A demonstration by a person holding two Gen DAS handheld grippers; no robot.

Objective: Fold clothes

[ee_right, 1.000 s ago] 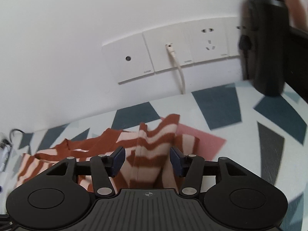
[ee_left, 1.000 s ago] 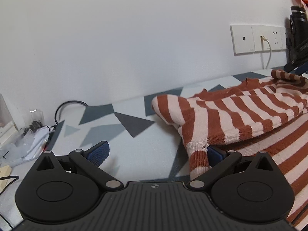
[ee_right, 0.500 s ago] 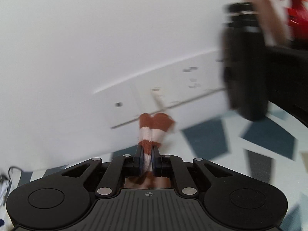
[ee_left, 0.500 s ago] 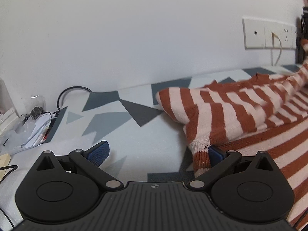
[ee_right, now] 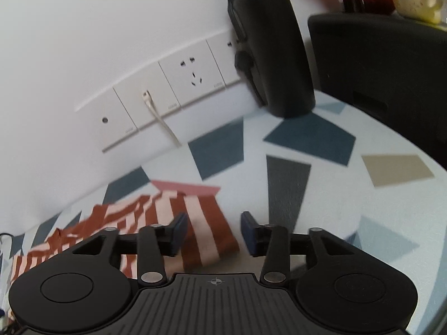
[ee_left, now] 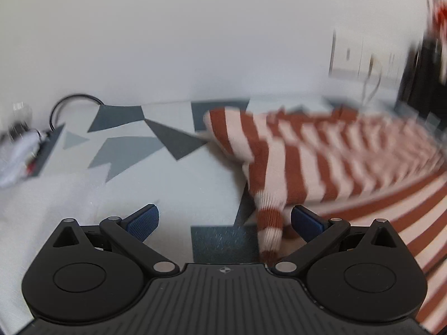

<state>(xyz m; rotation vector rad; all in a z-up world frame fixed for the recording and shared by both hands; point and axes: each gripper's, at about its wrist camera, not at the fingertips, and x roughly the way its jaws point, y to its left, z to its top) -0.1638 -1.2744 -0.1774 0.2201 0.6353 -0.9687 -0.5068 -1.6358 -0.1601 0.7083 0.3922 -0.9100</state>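
Note:
A sweater with rust and pale pink stripes lies on the patterned tablecloth. In the left wrist view its ribbed cuff hangs just inside the right finger of my left gripper, whose jaws stand wide open and do not press it. In the right wrist view a flat striped sleeve end lies on the cloth under my right gripper. Its jaws are opening, and the blue pads stand clear of the fabric.
A black bottle and a black box stand at the back right by the wall. Wall sockets with a white cable are behind the sweater. A black cable loop and white clutter sit at the far left.
My right gripper, shut on the sleeve and raised half a second ago, has opened, and the sleeve now lies flat on the cloth. The left gripper has shifted, its jaws still open.

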